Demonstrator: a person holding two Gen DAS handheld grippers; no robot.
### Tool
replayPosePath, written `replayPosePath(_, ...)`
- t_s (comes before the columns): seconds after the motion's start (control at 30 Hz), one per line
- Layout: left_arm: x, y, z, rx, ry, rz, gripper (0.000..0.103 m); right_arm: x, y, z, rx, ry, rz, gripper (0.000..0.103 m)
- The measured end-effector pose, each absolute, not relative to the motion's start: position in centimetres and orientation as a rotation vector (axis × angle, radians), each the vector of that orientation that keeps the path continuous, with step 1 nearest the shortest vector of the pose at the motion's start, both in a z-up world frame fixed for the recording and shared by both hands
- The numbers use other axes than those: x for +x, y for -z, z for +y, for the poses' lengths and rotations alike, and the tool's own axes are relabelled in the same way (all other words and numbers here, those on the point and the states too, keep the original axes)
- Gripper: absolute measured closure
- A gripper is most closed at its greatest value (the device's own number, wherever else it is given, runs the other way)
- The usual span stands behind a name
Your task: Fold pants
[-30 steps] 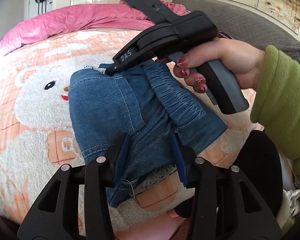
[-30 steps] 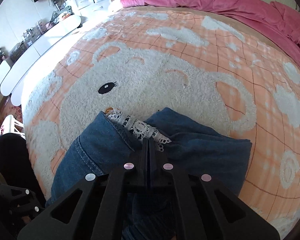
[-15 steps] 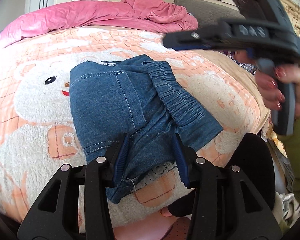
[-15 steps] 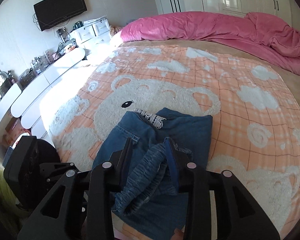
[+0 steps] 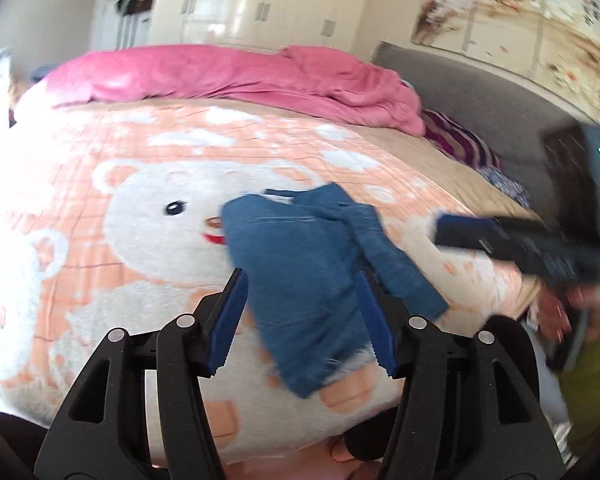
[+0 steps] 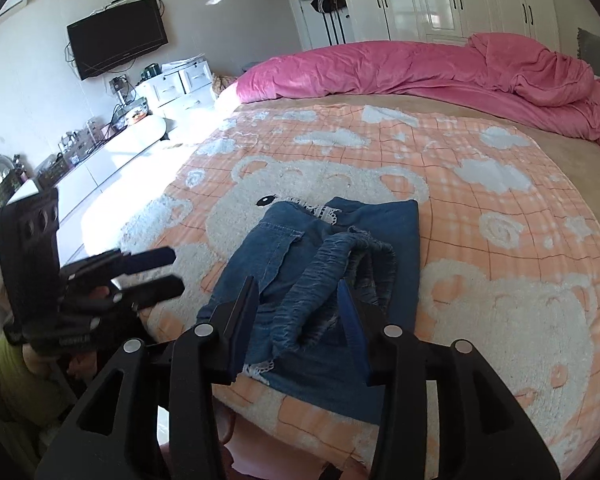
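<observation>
One bed [image 6: 500, 216] fills both views, wearing one peach blanket [image 6: 480, 264] with white bears and clouds, and one pink duvet [image 6: 440, 68] is heaped along its far side. On the blanket, close to the near edge of the bed, lies one pair of blue denim pants [image 6: 332, 264], folded into a compact bundle with the gathered waistband humped up on top and a strip of white lace trim peeking out at the far end and again at the near corner.

Two grippers are in play. The left gripper [image 5: 304, 316] hangs above the near end of the pants, and its jaws have just been opening; they now stand apart, roughly half spread. The denim shows in the gap between the blue pads, but the pads do not press on it, so nothing is held. The right gripper [image 6: 300, 320] hovers over the waistband side, its jaws also just opened to a moderate gap. The bunched waistband sits in line between them, lying loose on the bundle, not pinched.

Each gripper turns up in the other's view: the right one blurred at the right edge of the left view, a hand in a green sleeve [image 5: 596, 368] on its handle, the left one at the left edge of the right view, jaws visibly parted.

Against the far wall hangs one black television [image 6: 118, 42].
</observation>
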State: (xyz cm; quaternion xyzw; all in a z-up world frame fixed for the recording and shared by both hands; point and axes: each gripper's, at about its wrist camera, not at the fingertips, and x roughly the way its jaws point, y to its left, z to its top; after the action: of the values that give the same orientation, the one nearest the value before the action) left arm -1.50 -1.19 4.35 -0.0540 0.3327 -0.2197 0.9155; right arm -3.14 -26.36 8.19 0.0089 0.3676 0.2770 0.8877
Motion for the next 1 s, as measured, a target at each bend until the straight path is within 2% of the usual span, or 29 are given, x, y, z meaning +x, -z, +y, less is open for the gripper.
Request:
replayPosePath(0.17,1.7,-4.0,-0.1,-0.144,0.374,0.784,0.054,-5.9,-7.5,-22.9,-0.125,-0.673,0.724,0.063)
replayPosePath(0.33,4.8,-4.1,-1.0,-0.129,0.393,0.870,0.054,-7.3,-5.2,-18.6,-0.439,-0.699,0.698,0.063)
replayPosePath(0.47,7.4,-2.1,-3.3,-0.111,0.455,0.974,0.060,-7.2,-3.6,-16.5,-0.621,-0.680,0.668,0.063)
replayPosePath(0.5,7.9,-1.5,-4.0,-0.095,0.449,0.988,0.060,-7.0,-3.0,-16.2,-0.666,-0.659,0.663,0.065)
replayPosePath(0.53,8.4,-1.0,-4.3,-0.085,0.438,0.999,0.060,-6.9,-2.6,-16.1,-0.681,-0.656,0.664,0.071)
replayPosePath(0.57,8.8,-0.5,-4.5,-0.078,0.430,1.007,0.060,-6.7,-2.4,-16.3,-0.663,-0.675,0.671,0.090)
replayPosePath(0.6,9.1,0.0,-4.5,-0.080,0.423,1.015,0.060,-6.4,-2.4,-16.7,-0.615,-0.701,0.683,0.097)
replayPosePath(0.73,9.6,0.7,-4.1,-0.100,0.424,1.017,0.059,-6.3,-2.4,-19.2,-0.440,-0.767,0.735,0.098)
replayPosePath(1.0,9.5,0.7,-4.5,-0.067,0.413,0.984,0.057,-5.6,0.8,-20.5,-0.345,-0.747,0.802,0.099)
